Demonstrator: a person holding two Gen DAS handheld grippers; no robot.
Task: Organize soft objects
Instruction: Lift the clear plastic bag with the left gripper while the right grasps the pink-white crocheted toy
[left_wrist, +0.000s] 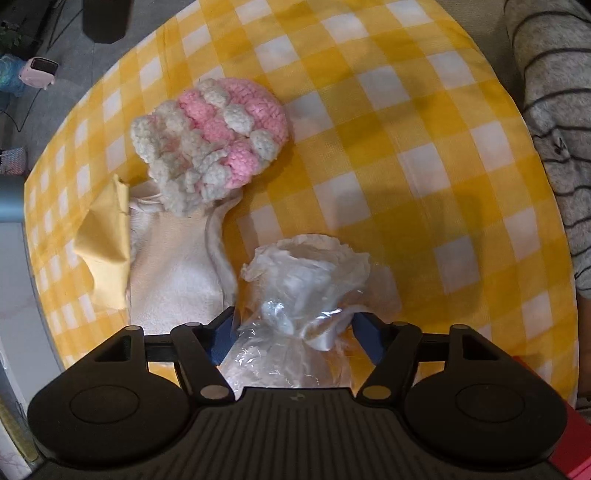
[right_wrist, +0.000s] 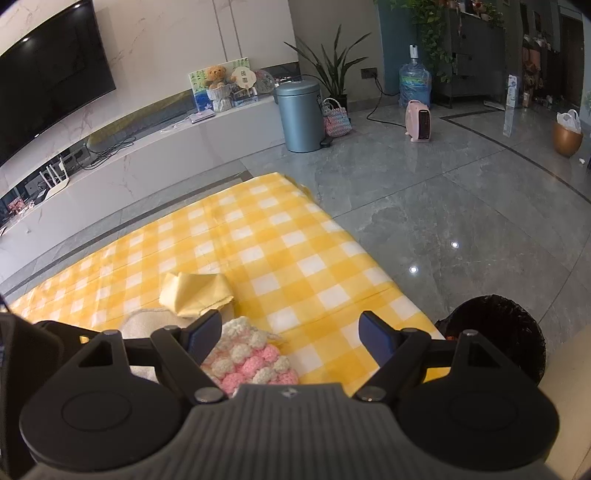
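Observation:
My left gripper (left_wrist: 293, 325) has its jaws apart on either side of a clear plastic bag of white soft stuff (left_wrist: 306, 273), which lies between the blue pads on the yellow checked cloth (left_wrist: 406, 155). A pink and white crocheted piece (left_wrist: 210, 142) lies ahead to the left, partly on a cream towel (left_wrist: 173, 258), with a folded yellow cloth (left_wrist: 105, 243) beside it. My right gripper (right_wrist: 291, 332) is open and empty, above the crocheted piece (right_wrist: 247, 360) and the checked cloth (right_wrist: 258, 240); the yellow cloth (right_wrist: 195, 291) lies just ahead.
A person's striped sleeve (left_wrist: 554, 129) is at the right edge. Grey tiled floor (right_wrist: 461, 203) surrounds the cloth. A black bin (right_wrist: 498, 332) stands right of the cloth; a blue-grey pedal bin (right_wrist: 299, 114), a pink heater (right_wrist: 417, 120) and a TV bench (right_wrist: 147, 147) stand farther off.

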